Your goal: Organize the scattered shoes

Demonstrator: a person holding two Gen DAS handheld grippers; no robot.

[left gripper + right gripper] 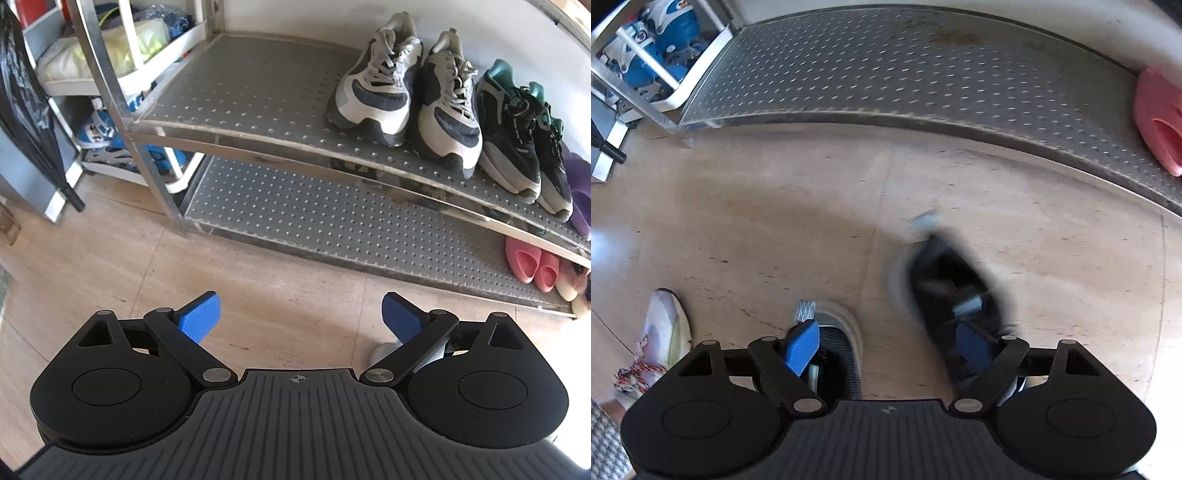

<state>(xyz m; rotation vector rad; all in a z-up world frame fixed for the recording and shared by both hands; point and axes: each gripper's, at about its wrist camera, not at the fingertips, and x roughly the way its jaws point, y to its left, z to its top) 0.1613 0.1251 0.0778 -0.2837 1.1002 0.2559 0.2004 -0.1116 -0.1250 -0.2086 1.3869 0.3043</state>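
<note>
Two shoes sit on the tan tile floor under the right gripper, in front of the rack's bottom shelf. Grey mesh shoe is by the left blue pad, heel tab up. Black shoe is motion-blurred, lying at an angle by the right pad; whether that pad touches it is hard to say, probably not. Right claw jaws stand wide apart, nothing pinched between them, pointing nearly straight down.

Left gripper also spread wide, empty, over bare floor before the rack; a pale rounded bit shows just behind its right finger, too hidden to name.

Upper shelf holds a grey-and-navy sneaker pair, side by side, toes outward, then a black-and-teal pair just right of them, and a purple slipper at the edge. Pink slippers sit at the bottom shelf's right end; one pink slipper also shows in the right wrist view.

White plastic cart stands left of the rack, blue-and-white skates on its lower level. Person's white sneaker with red-flecked laces is at lower left.
</note>
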